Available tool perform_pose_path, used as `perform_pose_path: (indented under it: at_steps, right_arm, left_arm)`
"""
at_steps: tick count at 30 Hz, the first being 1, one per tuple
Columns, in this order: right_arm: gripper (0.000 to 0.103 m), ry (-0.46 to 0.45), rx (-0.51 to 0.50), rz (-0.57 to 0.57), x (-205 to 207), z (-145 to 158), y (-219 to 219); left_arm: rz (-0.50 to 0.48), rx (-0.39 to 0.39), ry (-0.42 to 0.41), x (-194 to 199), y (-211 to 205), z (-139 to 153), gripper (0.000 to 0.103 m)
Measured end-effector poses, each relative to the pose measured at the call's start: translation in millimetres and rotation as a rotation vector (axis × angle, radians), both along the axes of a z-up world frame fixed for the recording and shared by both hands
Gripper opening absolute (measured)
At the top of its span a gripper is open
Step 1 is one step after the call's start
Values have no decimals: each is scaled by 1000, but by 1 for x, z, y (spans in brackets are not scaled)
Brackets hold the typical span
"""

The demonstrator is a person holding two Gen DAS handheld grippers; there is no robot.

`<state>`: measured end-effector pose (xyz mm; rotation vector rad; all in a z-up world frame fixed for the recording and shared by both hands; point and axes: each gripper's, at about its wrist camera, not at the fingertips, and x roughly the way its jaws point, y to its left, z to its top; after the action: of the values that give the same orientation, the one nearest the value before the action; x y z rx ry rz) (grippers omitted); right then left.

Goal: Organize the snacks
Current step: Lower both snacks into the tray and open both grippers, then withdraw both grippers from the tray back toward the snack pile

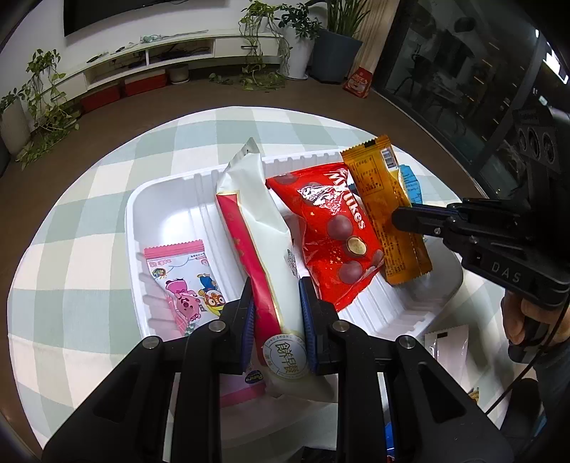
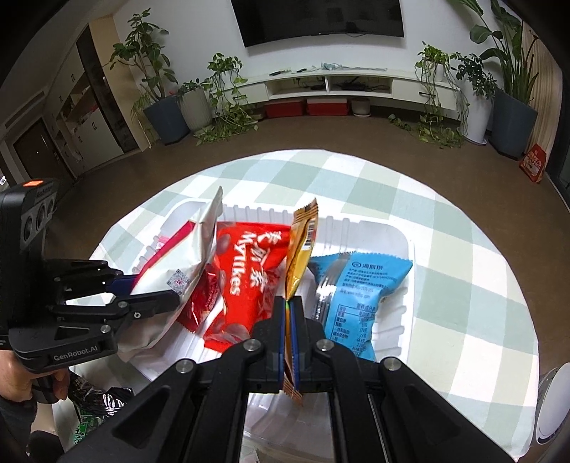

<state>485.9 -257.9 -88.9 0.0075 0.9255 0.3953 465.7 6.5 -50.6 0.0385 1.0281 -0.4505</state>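
Placement step, both packets low over the white tray (image 1: 167, 188). Left tongs (image 1: 277, 313) clamp the white-and-red packet (image 1: 256, 228), tilted, far end above the divider; pink cartoon packet (image 1: 181, 277) just left of it. Right tongs (image 2: 288, 313) pinch the orange packet (image 2: 301, 249) edge-on between red Mylikes bag (image 2: 245, 274) and blue packet (image 2: 359, 295). Next, likely: lower each into a free slot, release, avoid dragging neighbours.

- The blue packet (image 1: 409, 185) lies mostly hidden behind the orange packet (image 1: 386, 210) in the left wrist view.
- The pink cartoon packet (image 1: 185, 281) has its lower end covered by the left hand-held gripper (image 1: 278, 313).
- A dark wrapper (image 2: 103, 402), near the white tray (image 2: 388, 231), is too dim to read.
- The television (image 2: 320, 17) is cut by the top edge.
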Motion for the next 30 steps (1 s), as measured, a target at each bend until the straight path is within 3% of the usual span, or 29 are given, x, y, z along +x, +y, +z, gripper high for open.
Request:
perform_pose_path:
  at_steps: [11,13,14,15,16,23,26,28,30]
  right_arm:
    - [7,7,-21,3,-2,-6,2]
    - [7,5,-27,6,-4,-7,3]
    - [7,4,-31,6,-4,-7,3]
    - [8,3,-35,6,-5,-7,3]
    - [8,1,-39,5,-6,-7,3]
    - [9,-13,-42,-9,-9,-3,-1]
    - [30,-28,-42,-18,-12,2,-4]
    - [56,-45,-25,-33,-16,7,-8]
    - [59,-57,1,-45,-20,12,-13]
  left_arm:
    - [25,21,-18,-3,0,-1,22]
    - [30,30,-23,-4,0,-1,29]
    - [32,33,-27,-5,1,0,41]
    - [35,32,-32,-6,2,1,60]
    - [39,33,-35,-7,2,2,67]
    - [48,31,-57,-13,4,11,70]
    - [48,27,-64,-20,6,14,77]
    - [53,28,-69,-26,8,18,80]
    - [59,25,-83,-32,11,24,90]
